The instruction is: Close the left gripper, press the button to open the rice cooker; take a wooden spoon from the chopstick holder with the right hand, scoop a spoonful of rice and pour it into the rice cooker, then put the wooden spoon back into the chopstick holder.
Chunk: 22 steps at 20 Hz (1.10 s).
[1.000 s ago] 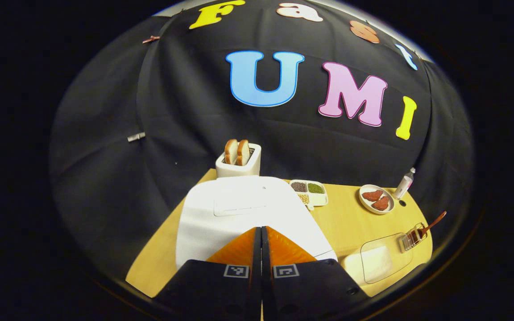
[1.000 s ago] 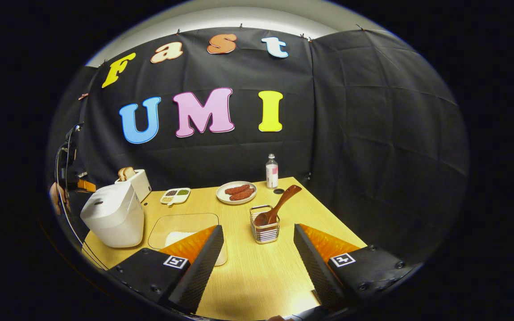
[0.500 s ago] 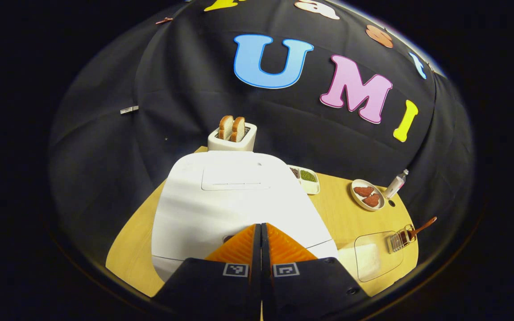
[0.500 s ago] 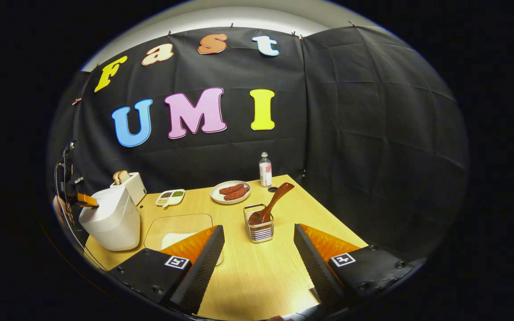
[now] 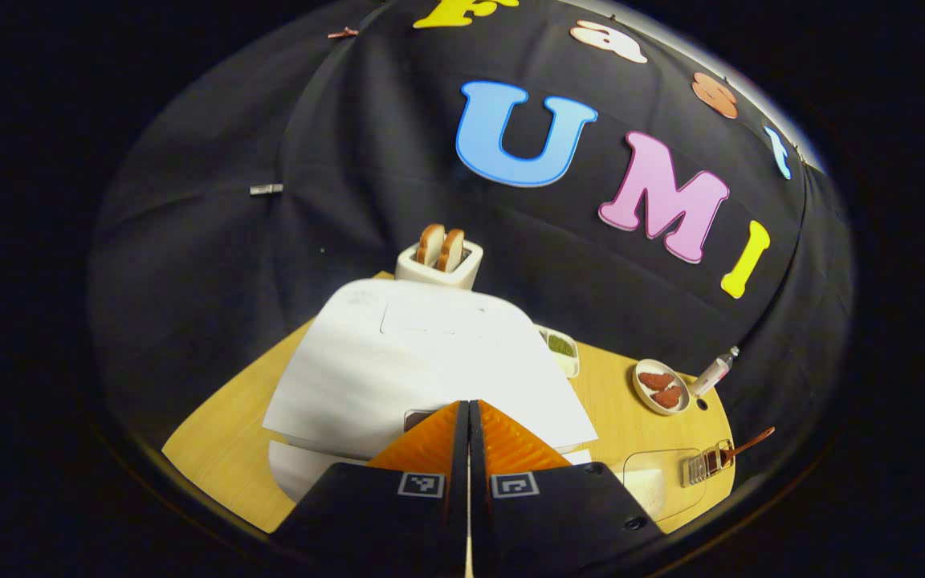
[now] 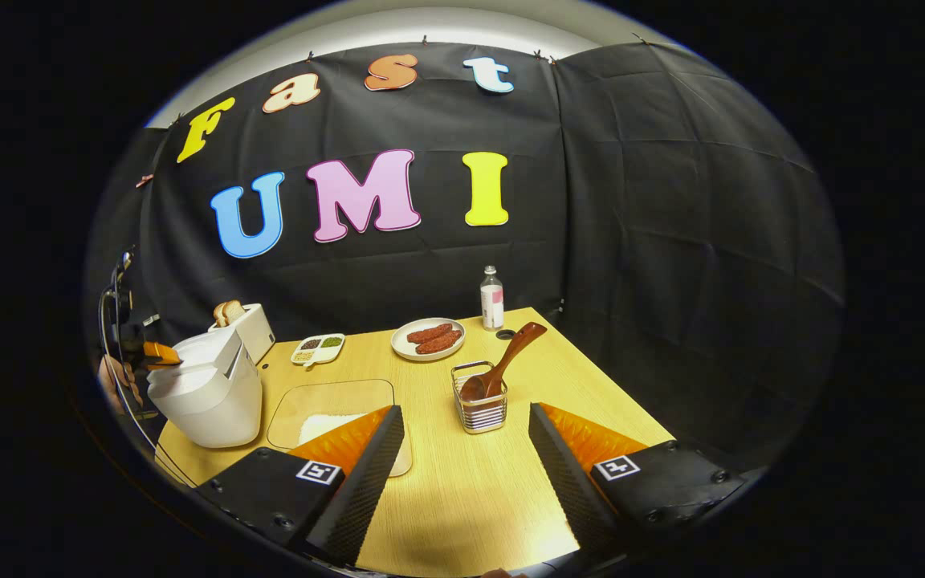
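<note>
The white rice cooker (image 5: 398,377) sits right in front of my left gripper (image 5: 468,404), which is shut with its tips at the front edge of the lid. The lid stands ajar, with a gap above the body. In the right gripper view the cooker (image 6: 209,393) is at the far left, with the left gripper (image 6: 160,353) and a hand at its front. My right gripper (image 6: 466,421) hangs open over the table with nothing between its fingers. Beyond it, a wooden spoon (image 6: 511,357) leans in the wire chopstick holder (image 6: 480,408). A clear container of rice (image 6: 330,409) lies to its left.
A toaster with bread (image 6: 242,325) stands behind the cooker. A divided dish of beans (image 6: 316,349), a plate of red meat pieces (image 6: 428,339) and a small bottle (image 6: 492,299) line the back of the wooden table (image 6: 462,498). Black cloth walls close the booth.
The left gripper moved in onto the cooker's front, and the lid popped up from shut to ajar. The right gripper stayed open and hardly moved.
</note>
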Each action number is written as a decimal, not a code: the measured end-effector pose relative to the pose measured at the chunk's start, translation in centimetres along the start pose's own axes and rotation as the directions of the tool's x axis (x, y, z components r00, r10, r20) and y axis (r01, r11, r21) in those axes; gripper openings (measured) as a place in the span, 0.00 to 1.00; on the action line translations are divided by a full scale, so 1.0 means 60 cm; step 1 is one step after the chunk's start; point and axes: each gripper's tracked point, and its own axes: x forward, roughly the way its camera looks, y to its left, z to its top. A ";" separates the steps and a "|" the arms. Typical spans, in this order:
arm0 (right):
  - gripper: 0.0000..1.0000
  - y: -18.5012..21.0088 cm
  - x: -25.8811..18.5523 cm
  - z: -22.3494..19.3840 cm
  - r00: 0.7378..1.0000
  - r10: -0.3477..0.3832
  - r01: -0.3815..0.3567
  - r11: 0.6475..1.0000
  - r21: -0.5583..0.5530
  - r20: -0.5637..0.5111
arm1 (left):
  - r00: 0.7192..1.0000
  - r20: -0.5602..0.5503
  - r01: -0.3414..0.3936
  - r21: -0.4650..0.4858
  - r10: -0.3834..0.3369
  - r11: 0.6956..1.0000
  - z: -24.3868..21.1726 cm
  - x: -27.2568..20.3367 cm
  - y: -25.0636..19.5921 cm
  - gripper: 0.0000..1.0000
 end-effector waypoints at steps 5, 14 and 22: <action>0.99 0.011 0.019 -0.001 0.999 0.035 -0.035 0.999 -0.004 -0.005 | 0.964 0.265 -0.048 0.157 0.004 0.986 0.124 -0.108 -0.051 0.07; 0.98 -0.037 0.089 0.010 1.000 0.008 -0.008 1.000 0.023 -0.010 | 0.959 0.254 0.059 0.258 -0.127 0.964 0.049 -0.233 -0.197 0.09; 0.98 -0.100 0.185 -0.002 0.995 0.024 -0.014 0.995 0.103 -0.098 | 0.970 0.153 0.149 0.242 -0.189 0.959 -0.054 -0.233 -0.272 0.56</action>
